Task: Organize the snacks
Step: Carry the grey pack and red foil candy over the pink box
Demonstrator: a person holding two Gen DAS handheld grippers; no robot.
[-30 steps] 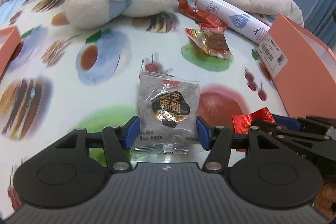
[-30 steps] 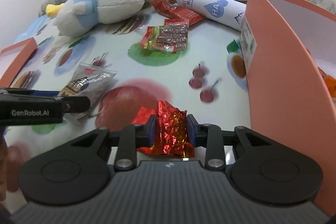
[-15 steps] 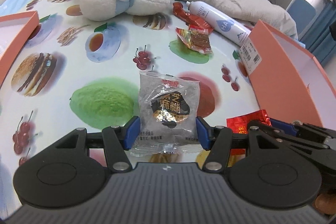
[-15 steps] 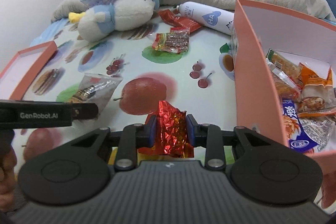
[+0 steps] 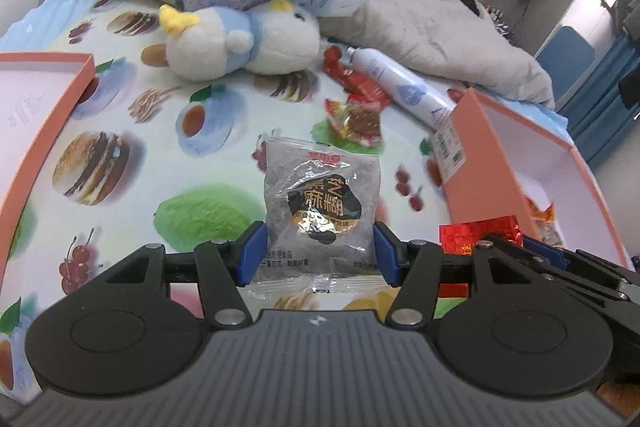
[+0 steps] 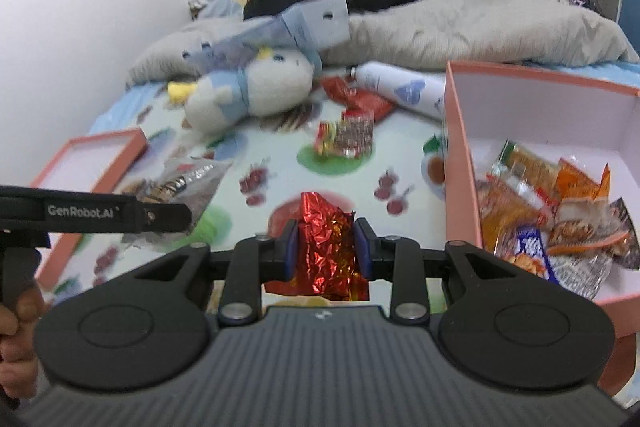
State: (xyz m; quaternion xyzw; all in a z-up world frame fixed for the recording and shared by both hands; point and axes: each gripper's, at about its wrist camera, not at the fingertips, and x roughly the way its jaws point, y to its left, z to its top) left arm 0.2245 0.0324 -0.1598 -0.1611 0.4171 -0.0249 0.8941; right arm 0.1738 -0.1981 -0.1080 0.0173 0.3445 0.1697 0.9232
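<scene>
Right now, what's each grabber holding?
Left gripper: closed on the grey snack packet.
Right gripper: closed on the red foil snack.

We see both views bright and evenly lit, with soft shadows, fisheye bending at the edges, and motion blur smearing the plush toy [image 6: 256, 87] in the right wrist view.

Sheet [image 6: 248, 143] centre mostly free; box wall [image 6: 460, 163] blocks right, plush toy [image 6: 248, 91] far side.
</scene>
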